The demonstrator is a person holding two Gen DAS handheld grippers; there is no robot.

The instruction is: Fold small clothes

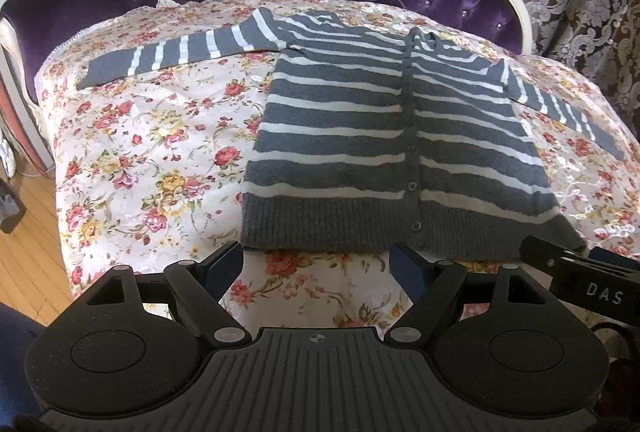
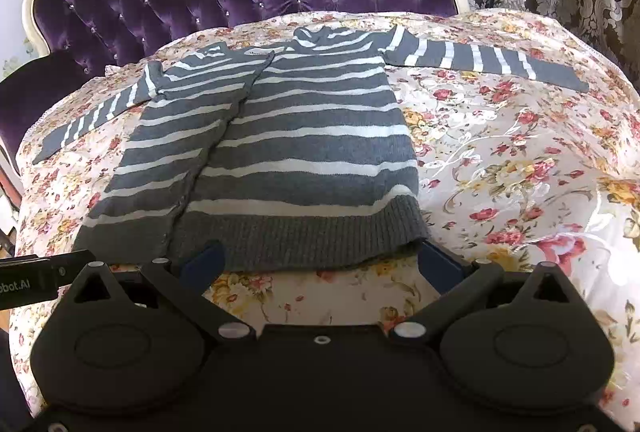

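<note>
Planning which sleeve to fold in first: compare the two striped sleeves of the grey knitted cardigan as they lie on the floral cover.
The left sleeve stretches almost straight out sideways from the grey and white striped knitted cardigan; the right sleeve slants down toward the hem. The left sleeve lies wholly on the flat top of the floral cover; the right sleeve's cuff reaches nearer the cover's edge. Both lie flat, fully extended, with plain grey cuffs.

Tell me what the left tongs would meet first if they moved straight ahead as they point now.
Probably the ribbed bottom hem of the striped cardigan, just ahead of the open left tongs, with flowered bedcover beneath; depth is unclear.
</note>
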